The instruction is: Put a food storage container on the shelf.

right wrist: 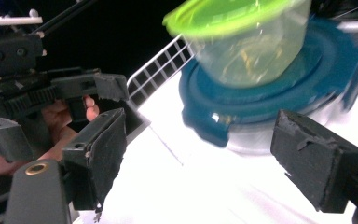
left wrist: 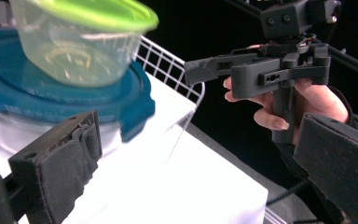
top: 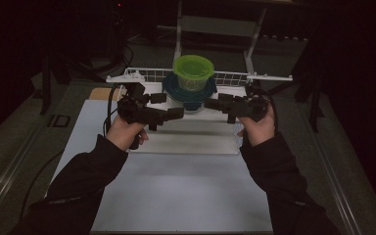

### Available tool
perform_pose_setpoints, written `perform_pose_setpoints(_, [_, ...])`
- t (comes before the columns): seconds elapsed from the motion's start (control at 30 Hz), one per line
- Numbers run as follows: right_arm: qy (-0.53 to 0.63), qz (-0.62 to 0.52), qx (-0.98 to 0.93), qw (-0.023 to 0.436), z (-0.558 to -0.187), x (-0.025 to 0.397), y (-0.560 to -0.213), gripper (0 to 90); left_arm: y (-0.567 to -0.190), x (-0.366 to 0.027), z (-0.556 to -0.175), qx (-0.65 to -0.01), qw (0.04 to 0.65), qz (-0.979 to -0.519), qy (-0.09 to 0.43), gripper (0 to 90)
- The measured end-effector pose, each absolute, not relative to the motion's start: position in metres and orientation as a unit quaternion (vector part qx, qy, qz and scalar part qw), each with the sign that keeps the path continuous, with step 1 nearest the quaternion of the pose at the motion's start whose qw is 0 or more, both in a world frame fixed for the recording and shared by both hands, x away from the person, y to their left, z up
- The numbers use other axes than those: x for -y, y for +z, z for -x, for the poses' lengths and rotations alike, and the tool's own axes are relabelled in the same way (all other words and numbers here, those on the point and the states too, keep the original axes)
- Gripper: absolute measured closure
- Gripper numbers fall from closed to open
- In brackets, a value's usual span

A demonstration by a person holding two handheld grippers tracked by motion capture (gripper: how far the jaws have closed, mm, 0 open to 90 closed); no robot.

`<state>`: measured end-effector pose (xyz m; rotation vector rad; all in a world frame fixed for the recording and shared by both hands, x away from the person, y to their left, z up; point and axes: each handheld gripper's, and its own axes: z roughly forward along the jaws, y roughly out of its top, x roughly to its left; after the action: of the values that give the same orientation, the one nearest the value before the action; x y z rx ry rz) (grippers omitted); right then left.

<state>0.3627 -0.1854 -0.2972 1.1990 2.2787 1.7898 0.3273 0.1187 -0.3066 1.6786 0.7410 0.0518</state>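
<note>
Two tools flank stacked lidded tubs on a white desk.
High view: left tool (top: 175, 113) and right tool (top: 211, 103) beside the green-lidded tub (top: 193, 72). Left gripper view: clear plastic tub on the blue-lidded container (left wrist: 70, 100), jaws wide. Right gripper view: wire rack (right wrist: 156, 70) behind, jaws wide; no writing legible.

Both forearms reach forward in dark sleeves. Left gripper (top: 175, 113) and right gripper (top: 210, 103) point inward, tips facing, well apart. Jaws on each spread wide, holding nothing.

White table (top: 176, 196), white wire rack (top: 186, 142) resting on it
</note>
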Motion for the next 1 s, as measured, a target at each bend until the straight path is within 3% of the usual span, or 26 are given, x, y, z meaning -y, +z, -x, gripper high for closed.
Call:
perform_pose_setpoints(0.4, [0.567,-0.372,-0.735,0.011,-0.339,0.195,-0.345,17.3,-0.34,-0.114,-0.302,-0.3,0.597,-0.743,0.018,0.5])
perform_pose_setpoints(1.0, [0.561,-0.387,-0.731,-0.021,-0.319,0.217,-0.406,15.9,-0.392,-0.106,-0.277,-0.283,0.58,-0.764,0.008,0.5])
